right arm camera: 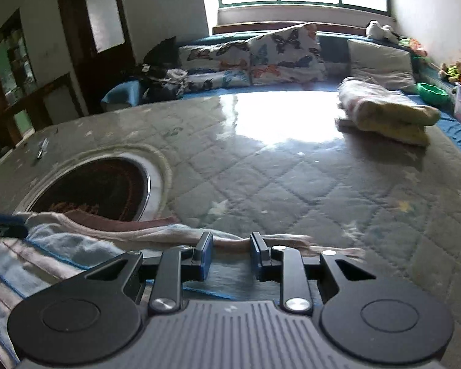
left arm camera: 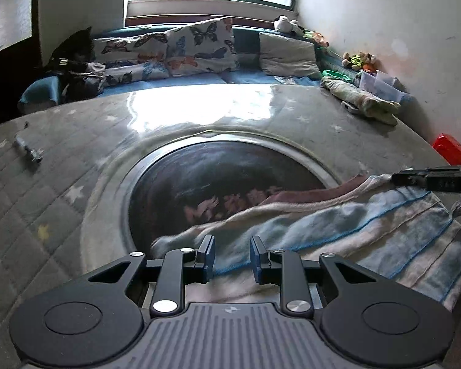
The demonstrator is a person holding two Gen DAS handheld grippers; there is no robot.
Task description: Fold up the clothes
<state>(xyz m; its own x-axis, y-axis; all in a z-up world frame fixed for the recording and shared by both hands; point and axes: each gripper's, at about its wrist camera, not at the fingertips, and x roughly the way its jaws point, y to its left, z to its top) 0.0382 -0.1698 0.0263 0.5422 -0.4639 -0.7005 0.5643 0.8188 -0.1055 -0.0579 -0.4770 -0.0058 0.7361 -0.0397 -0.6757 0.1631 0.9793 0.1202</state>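
Observation:
A striped cloth (left arm camera: 368,221) in pale blue, white and pink lies on the grey quilted table cover (left arm camera: 46,184), partly over a round dark inset (left arm camera: 215,178). My left gripper (left arm camera: 232,255) is shut on the cloth's near edge, which bunches between its blue pads. At the right edge of the left wrist view, my right gripper (left arm camera: 436,180) has the cloth's other corner drawn up to its tip. In the right wrist view, the right gripper (right arm camera: 232,253) grips the cloth's thin edge (right arm camera: 169,233), and the left gripper (right arm camera: 0,224) shows at the far left.
A folded pale bundle (right arm camera: 384,107) lies at the far right of the table. A small grey object (left arm camera: 27,149) sits at the left and a red box (left arm camera: 451,149) at the right edge. Behind the table is a bench with butterfly pillows (left arm camera: 199,46) and clear plastic boxes (left arm camera: 381,83).

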